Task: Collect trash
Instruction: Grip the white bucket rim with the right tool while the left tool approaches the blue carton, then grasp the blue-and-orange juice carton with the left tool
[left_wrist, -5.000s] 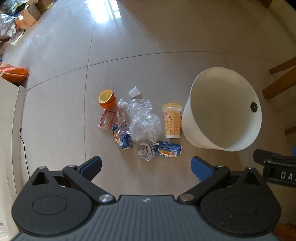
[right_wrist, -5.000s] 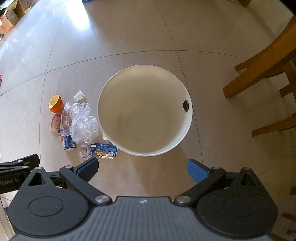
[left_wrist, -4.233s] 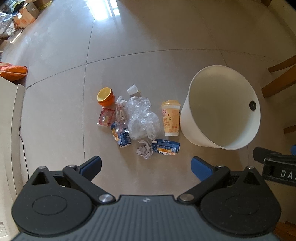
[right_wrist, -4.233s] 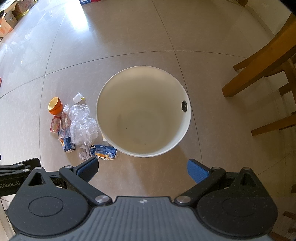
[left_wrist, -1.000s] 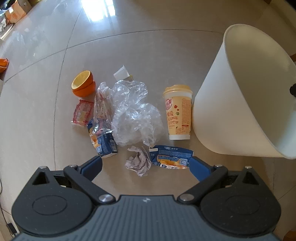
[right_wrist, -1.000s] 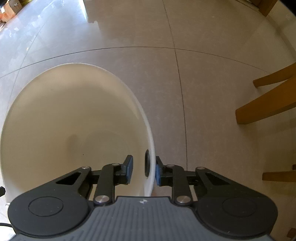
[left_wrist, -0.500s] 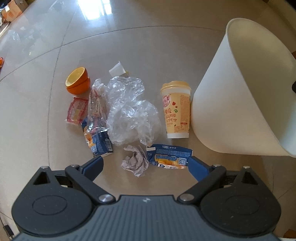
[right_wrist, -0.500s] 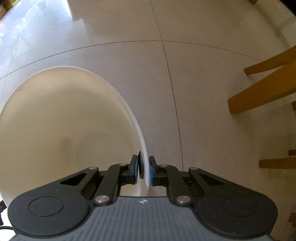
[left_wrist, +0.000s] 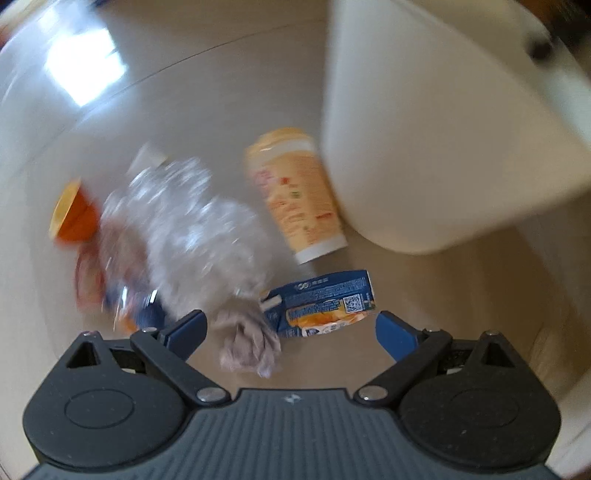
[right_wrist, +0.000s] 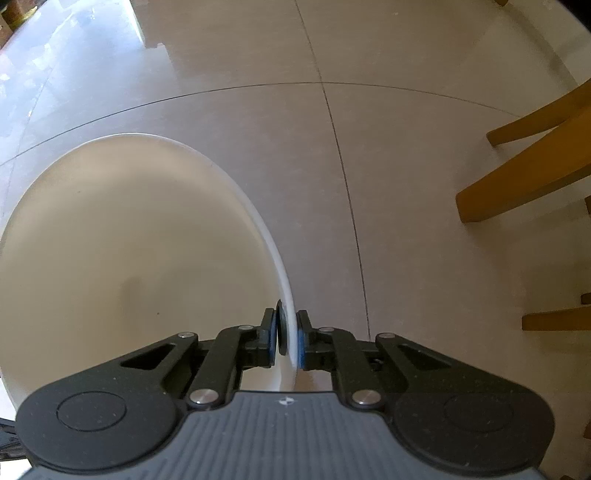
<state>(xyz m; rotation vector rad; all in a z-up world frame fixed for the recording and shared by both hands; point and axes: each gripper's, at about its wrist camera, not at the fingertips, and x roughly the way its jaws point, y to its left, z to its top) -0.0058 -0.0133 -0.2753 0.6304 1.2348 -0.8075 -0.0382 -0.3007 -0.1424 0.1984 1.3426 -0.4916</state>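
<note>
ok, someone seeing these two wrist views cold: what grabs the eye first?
The big white bin fills the upper right of the left wrist view, and the right gripper is shut on its rim. Left of the bin, litter lies on the tiled floor: a yellow cup, crumpled clear plastic, a blue carton and a paper wad. The left gripper is open just above the wad and carton.

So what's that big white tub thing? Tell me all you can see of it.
The white bucket is a smooth, plastic-looking tub, wider at its rim than at its base, standing on the tiled floor. It looks empty inside. The right gripper is shut on its rim, beside a dark round fitting. A yellow cup stands close against its outer wall.
</note>
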